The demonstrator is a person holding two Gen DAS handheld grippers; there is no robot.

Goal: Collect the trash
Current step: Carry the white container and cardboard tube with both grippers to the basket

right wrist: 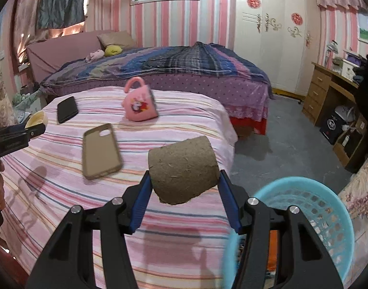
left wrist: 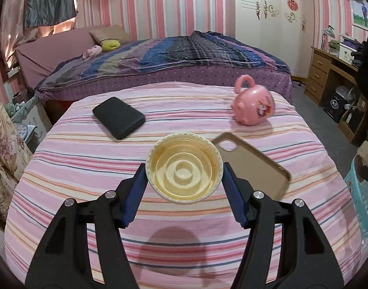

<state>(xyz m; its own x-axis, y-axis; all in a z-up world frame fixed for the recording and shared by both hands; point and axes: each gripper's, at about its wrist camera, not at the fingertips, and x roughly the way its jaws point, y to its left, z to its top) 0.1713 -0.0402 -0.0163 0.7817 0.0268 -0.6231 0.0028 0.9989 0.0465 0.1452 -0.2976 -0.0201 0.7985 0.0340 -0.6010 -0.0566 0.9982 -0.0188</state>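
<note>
**Both grippers loaded, basket waits at the right**

Left wrist view: the left gripper has its jaws clamped on a used cream plastic cup, held above the striped bedspread, mouth toward the camera. A black phone, a tan phone case and a pink mug lie beyond. Only a sliver of the blue basket shows at the right edge, so the carry should swing right and keep the cup level, as residue may remain inside.

Right wrist view: the right gripper has its jaws closed on a brown cardboard tube, held over the bed's edge. The basket sits just right and below. A good drop means centring the tube over the rim before opening. The basket's floor is hard to make out through blur, and its near rim is cut off behind the gripper's arm.
</note>
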